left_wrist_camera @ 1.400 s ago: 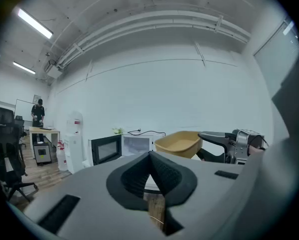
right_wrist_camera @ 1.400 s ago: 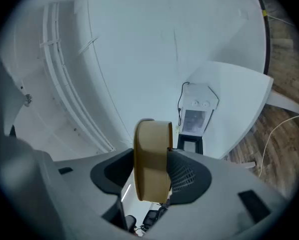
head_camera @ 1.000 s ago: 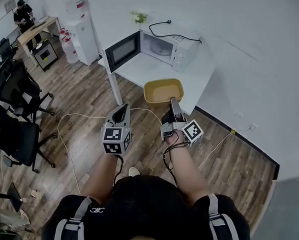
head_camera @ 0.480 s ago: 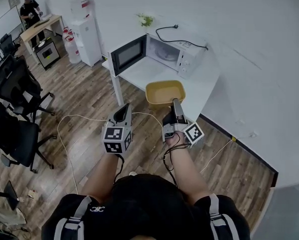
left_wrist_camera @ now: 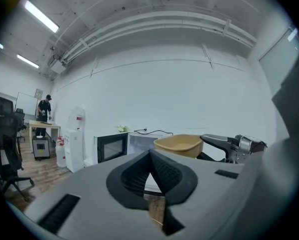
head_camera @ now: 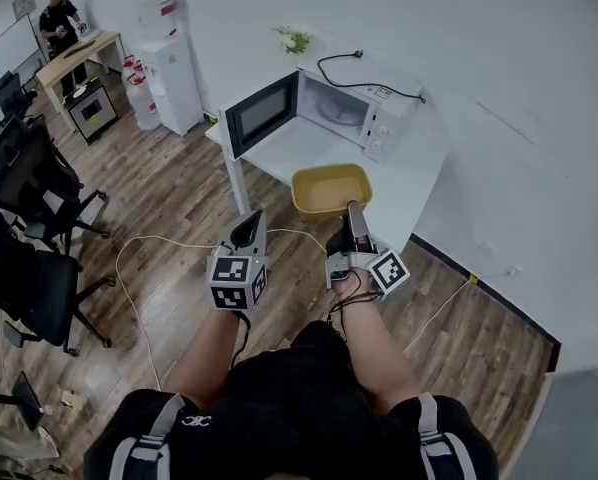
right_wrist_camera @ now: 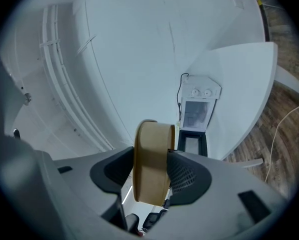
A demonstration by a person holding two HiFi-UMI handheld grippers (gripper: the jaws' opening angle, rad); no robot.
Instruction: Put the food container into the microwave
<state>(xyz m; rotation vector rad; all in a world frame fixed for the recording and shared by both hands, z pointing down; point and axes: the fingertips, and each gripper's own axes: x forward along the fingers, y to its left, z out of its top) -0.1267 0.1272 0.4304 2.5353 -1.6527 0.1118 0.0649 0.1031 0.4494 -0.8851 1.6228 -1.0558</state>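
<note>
- Food container (head_camera: pixel 329 186): the tan, open-topped tub is hanging from the right gripper (head_camera: pixel 352 210), whose jaws are clamping its near rim. In the right gripper view the tub's wall is filling the gap between the two pads.
- The tub is showing over the near edge of the white table (head_camera: pixel 409 173), in front of the microwave (head_camera: pixel 364 108) and apart from it. Whether its base is touching the tabletop cannot be told.
- The microwave is standing at the back of the table, its door (head_camera: pixel 262 114) standing wide open to the left and its cavity lying exposed toward the tub.
- A black cord (head_camera: pixel 357 55) is lying across the microwave's top, and a small plant (head_camera: pixel 295 40) is standing just behind the unit.
- The left gripper (head_camera: pixel 247 226) is hovering over the wooden floor (head_camera: pixel 169 168), to the left of the right gripper and near the table's corner. Its jaws are pressing together at the tips and are carrying nothing.
- A pale cable (head_camera: pixel 169 242) is trailing across the floor beneath both grippers.
- Office chairs (head_camera: pixel 29 198) are standing at the left, well apart from the table.
</note>
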